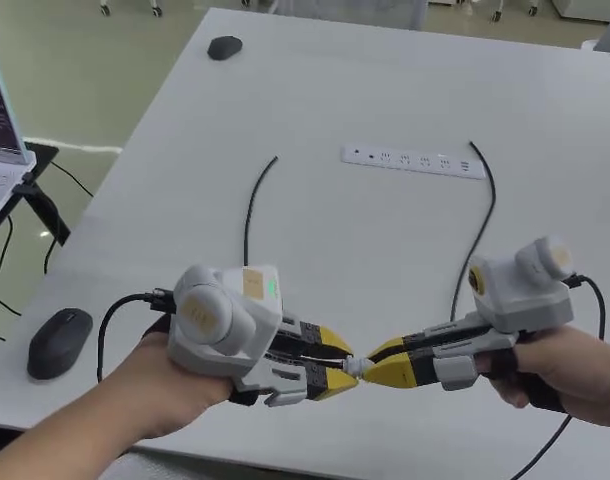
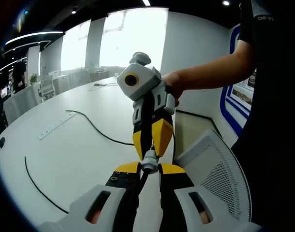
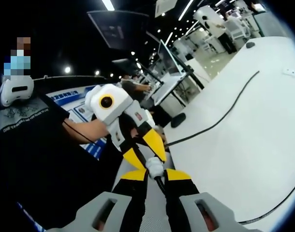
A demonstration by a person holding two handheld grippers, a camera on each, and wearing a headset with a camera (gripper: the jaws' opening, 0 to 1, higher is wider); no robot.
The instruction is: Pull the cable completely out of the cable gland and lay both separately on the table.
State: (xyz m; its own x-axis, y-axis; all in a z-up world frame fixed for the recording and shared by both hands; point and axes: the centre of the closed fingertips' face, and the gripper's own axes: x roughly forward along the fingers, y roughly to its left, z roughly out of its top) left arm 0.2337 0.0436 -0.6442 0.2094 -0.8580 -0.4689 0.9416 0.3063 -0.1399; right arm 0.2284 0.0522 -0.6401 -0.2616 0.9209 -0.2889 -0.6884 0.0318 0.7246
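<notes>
A small white cable gland hangs just above the table's near edge, between the tips of both yellow-jawed grippers. My left gripper comes in from the left and is shut on the thin black cable, which runs from the gland back between its jaws. From the right, my right gripper meets it tip to tip and looks shut on the gland. In the left gripper view the right gripper points down onto the gland. The right gripper view has the left gripper just above the gland.
On the white table lie a white power strip, a loose black cable, a longer black cable and a dark mouse. Another mouse sits at the left edge, beside a laptop. A mesh chair stands near.
</notes>
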